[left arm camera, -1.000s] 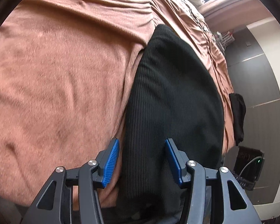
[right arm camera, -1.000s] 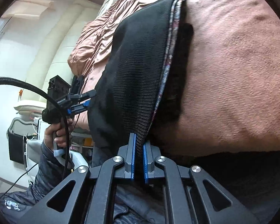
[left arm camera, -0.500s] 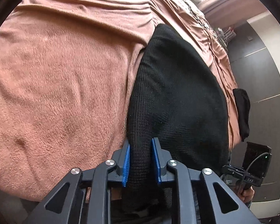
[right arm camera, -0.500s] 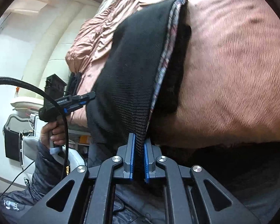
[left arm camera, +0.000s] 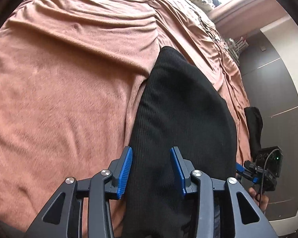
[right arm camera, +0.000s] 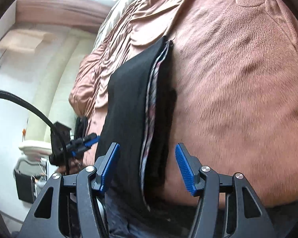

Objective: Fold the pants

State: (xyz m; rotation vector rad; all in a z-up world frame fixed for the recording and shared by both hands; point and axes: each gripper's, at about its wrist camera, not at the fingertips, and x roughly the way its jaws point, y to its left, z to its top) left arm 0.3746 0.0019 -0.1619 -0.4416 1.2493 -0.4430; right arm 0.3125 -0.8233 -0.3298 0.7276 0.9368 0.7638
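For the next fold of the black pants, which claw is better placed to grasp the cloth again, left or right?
Probably right, narrowly. The right claw is open astride the layered edge of the black pants, so it could shut on it. The left claw is open over flat cloth, its edge nearer one finger.

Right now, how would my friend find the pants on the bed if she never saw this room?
Look at the big bed with the fuzzy pinkish-brown blanket. Near its front edge lie the folded black pants, between the open left gripper and open right gripper. They are the only black ribbed thing on the blanket, with a patterned lining peeking from one side.
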